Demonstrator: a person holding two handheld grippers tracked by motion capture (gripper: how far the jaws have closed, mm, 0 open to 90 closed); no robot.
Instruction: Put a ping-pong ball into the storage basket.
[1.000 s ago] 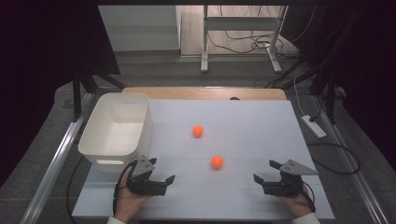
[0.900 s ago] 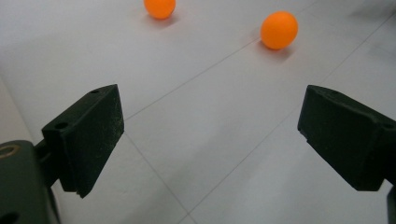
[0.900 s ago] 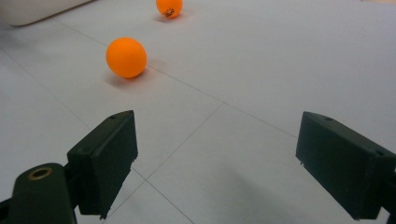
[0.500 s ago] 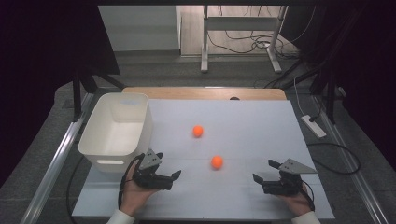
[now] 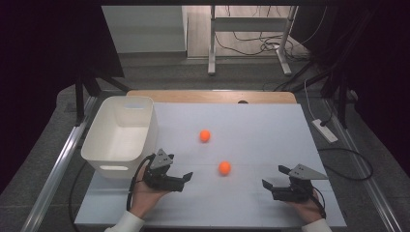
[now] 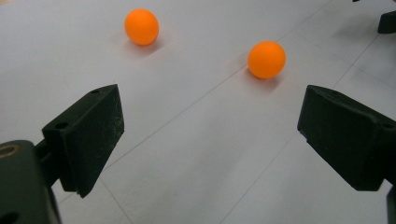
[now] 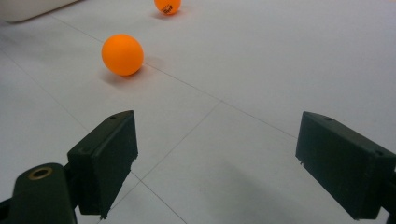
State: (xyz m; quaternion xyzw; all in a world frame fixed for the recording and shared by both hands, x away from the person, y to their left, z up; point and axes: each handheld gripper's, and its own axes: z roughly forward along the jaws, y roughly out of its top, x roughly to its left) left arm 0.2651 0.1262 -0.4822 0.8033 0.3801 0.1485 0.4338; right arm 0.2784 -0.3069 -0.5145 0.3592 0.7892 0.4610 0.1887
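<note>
Two orange balls lie on the white table. The near ball (image 5: 224,167) (image 6: 266,59) (image 7: 122,54) rests between the two hands; the far ball (image 5: 205,135) (image 6: 141,26) (image 7: 168,5) sits behind it toward the middle. My left gripper (image 5: 185,179) (image 6: 210,140) is open and empty at the front left, pointing right toward the near ball, a short way from it. My right gripper (image 5: 270,187) (image 7: 217,161) is open and empty at the front right, pointing left.
A white empty bin (image 5: 121,135) stands at the table's left edge, just behind my left hand. A wooden strip (image 5: 212,96) runs along the far edge. A power strip (image 5: 324,130) and cables lie on the floor to the right.
My left gripper has shifted right and a little toward the near ball. The right gripper and both balls have stayed put.
</note>
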